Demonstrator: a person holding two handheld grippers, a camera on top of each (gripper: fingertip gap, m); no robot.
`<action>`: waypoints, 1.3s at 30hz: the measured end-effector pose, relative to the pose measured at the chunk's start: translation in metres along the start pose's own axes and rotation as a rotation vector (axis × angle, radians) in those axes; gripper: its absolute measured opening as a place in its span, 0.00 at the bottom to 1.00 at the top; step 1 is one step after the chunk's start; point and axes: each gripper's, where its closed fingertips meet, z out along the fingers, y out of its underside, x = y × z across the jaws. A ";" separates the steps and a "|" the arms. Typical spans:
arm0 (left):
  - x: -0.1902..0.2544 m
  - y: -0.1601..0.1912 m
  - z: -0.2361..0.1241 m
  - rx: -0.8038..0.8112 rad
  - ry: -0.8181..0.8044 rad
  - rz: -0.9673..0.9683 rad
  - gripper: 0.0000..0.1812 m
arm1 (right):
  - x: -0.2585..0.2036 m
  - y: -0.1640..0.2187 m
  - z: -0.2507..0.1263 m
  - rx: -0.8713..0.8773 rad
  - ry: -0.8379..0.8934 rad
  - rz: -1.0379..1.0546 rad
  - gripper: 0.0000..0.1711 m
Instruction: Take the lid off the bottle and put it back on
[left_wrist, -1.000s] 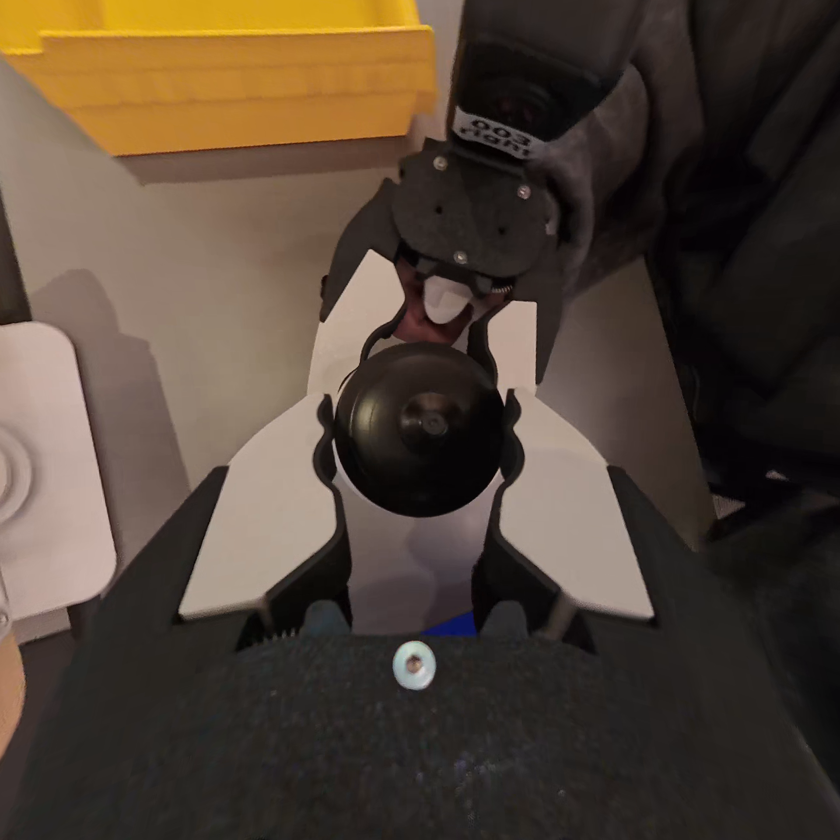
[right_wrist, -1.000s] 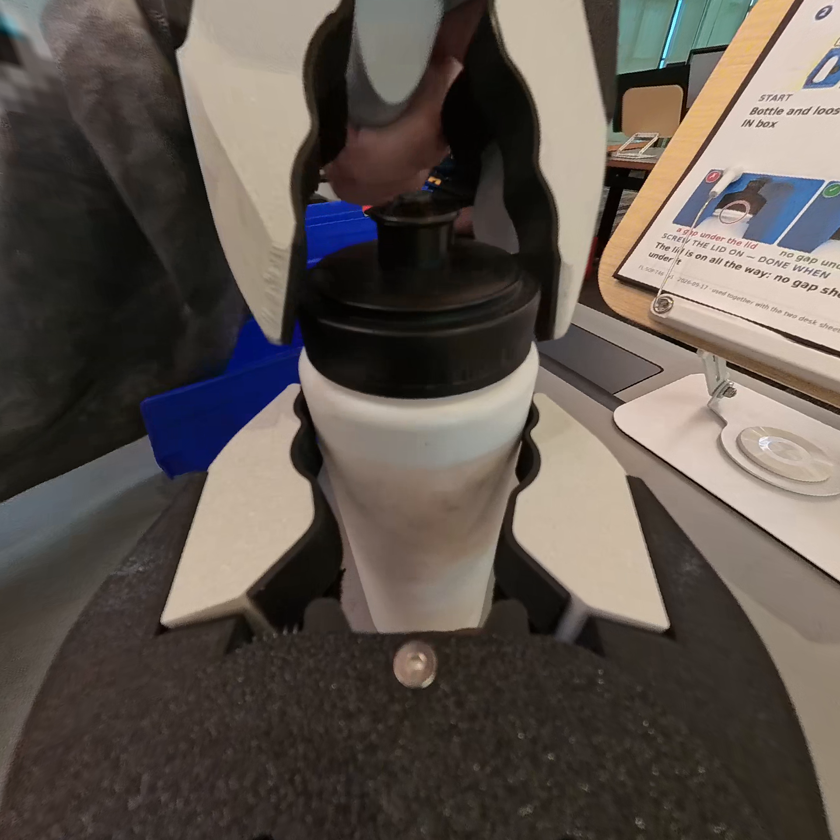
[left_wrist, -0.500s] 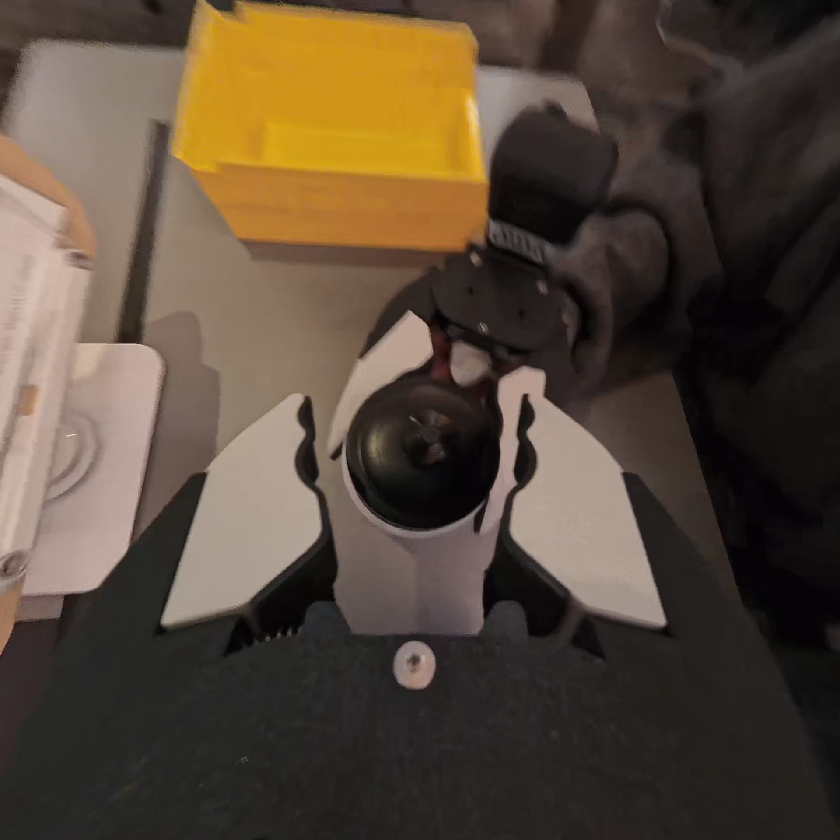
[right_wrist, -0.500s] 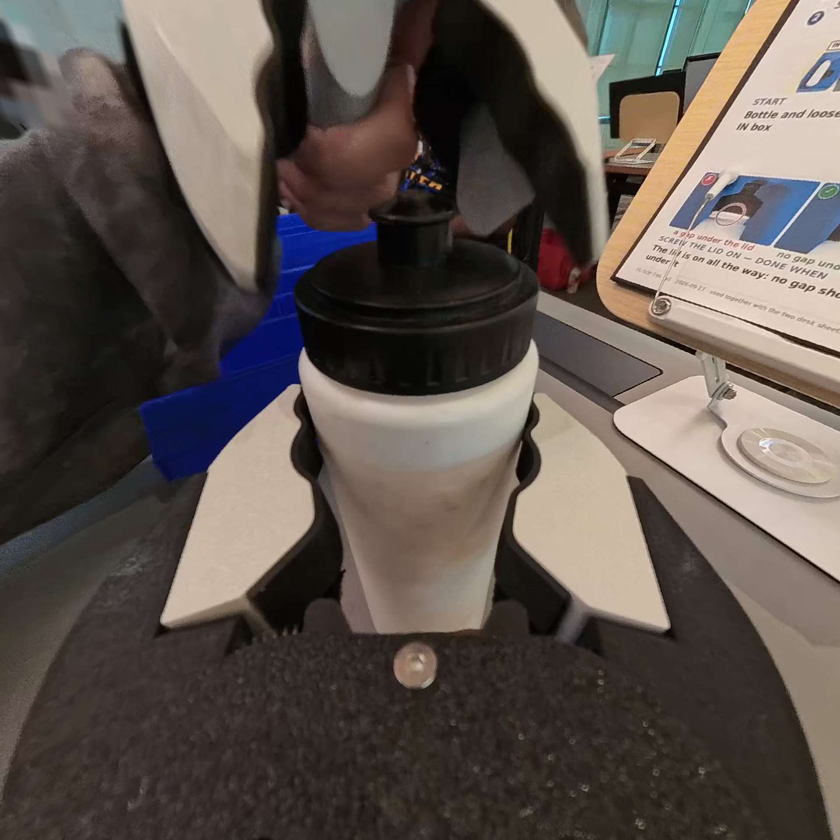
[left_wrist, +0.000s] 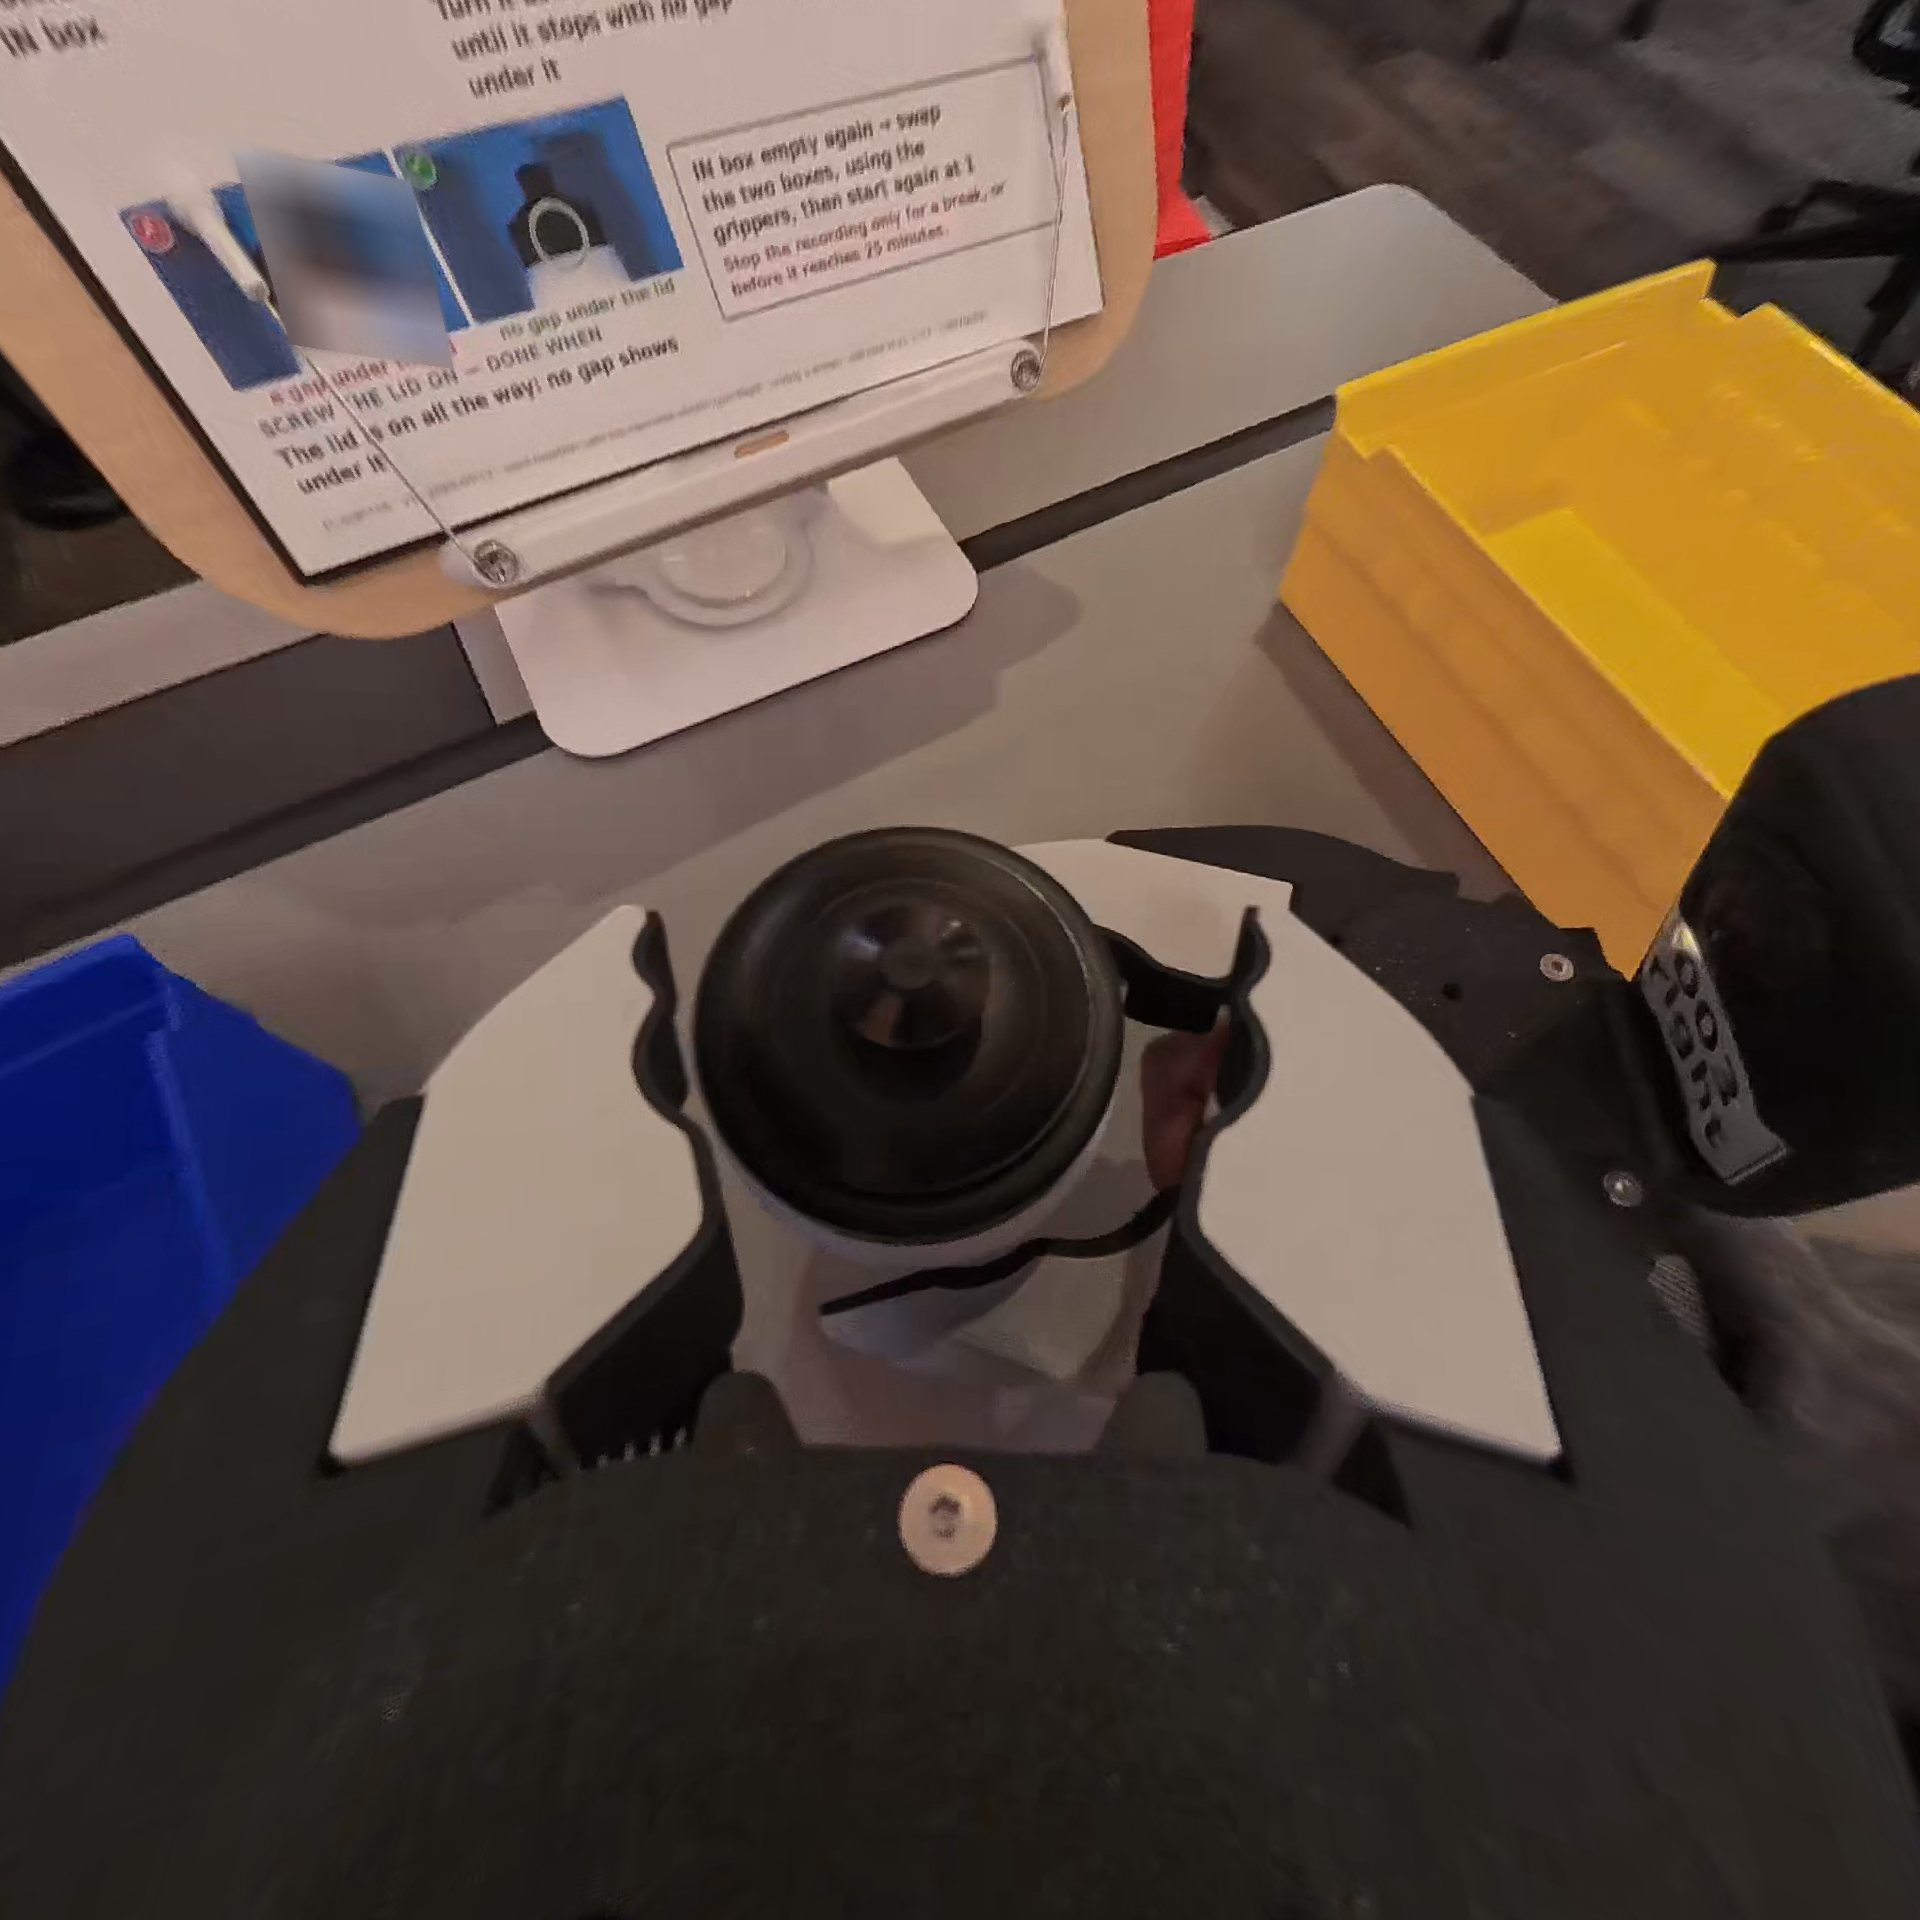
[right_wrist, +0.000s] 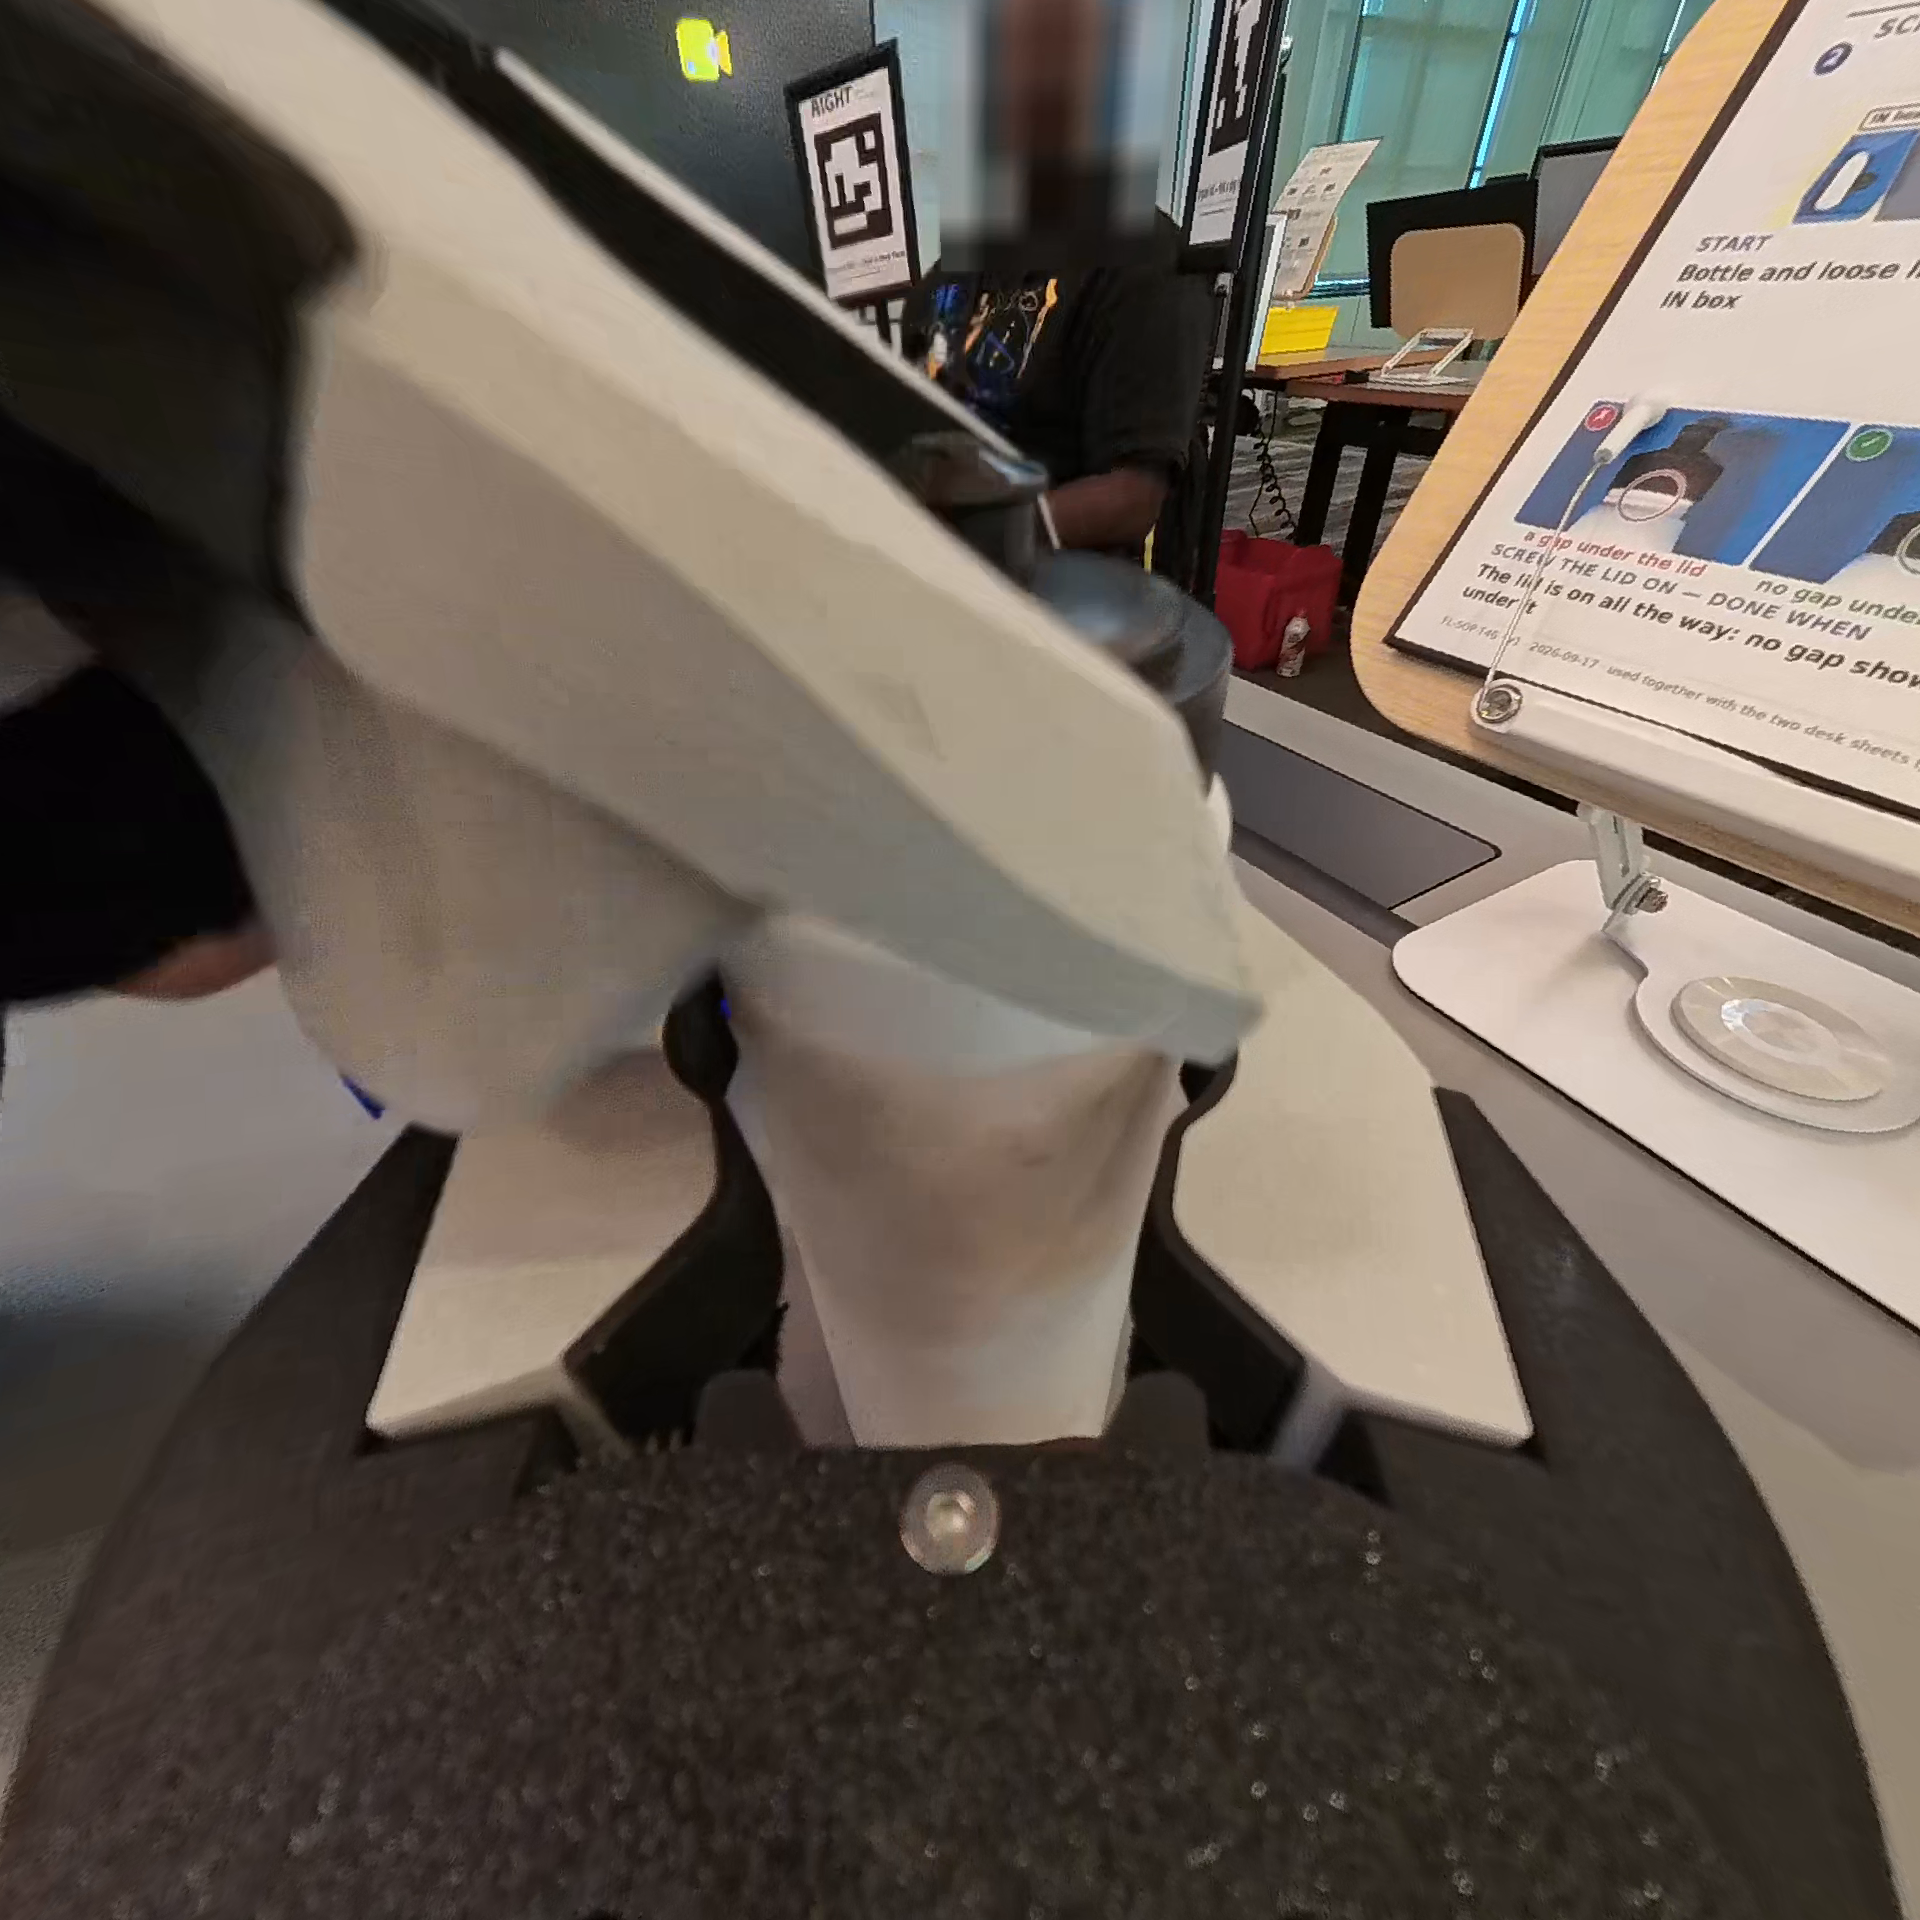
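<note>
1. Bottle (right_wrist: 951, 1226) stands upright over the table (left_wrist: 1091, 686), its white body clenched between the 2 white fingers of the right hand-held gripper (right_wrist: 951, 1174).
2. Lid (left_wrist: 904, 1029), black and domed with a spout at its centre, sits on top of the bottle; seen from above in the left wrist view, a rim of white bottle shows below it.
3. Left hand-held gripper (left_wrist: 951, 1039) hangs over the lid, looking down on it. Its left finger lies at or just beside the lid's edge, while a clear gap separates the right finger from the lid, so it is released and grips nothing.
4. From the right wrist view, one blurred white finger (right_wrist: 727, 675) of the left hand-held gripper slants across the bottle's top and hides most of the lid; only a dark part of the spout (right_wrist: 1132, 623) shows past it.
5. Right hand-held gripper comes in from the right side of the left wrist view, its black body (left_wrist: 1455, 966) low beside the bottle.
6. Yellow bin (left_wrist: 1621, 520) sits on the table at the right, a blue bin (left_wrist: 125, 1195) at the left.
7. Instruction sheet on a wooden board (left_wrist: 582, 260) leans on a white stand (left_wrist: 748, 623) beyond the bottle.
</note>
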 end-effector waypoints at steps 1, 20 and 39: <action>0.000 0.002 0.002 -0.001 -0.028 -0.015 0.54 | 0.000 0.000 0.000 0.000 0.000 0.000 0.50; 0.006 0.007 -0.001 -0.108 0.345 0.318 0.43 | 0.000 0.000 -0.001 0.003 0.001 0.002 0.50; 0.013 0.022 -0.013 -0.294 0.921 0.888 0.42 | 0.001 0.002 0.001 -0.012 0.038 -0.035 0.50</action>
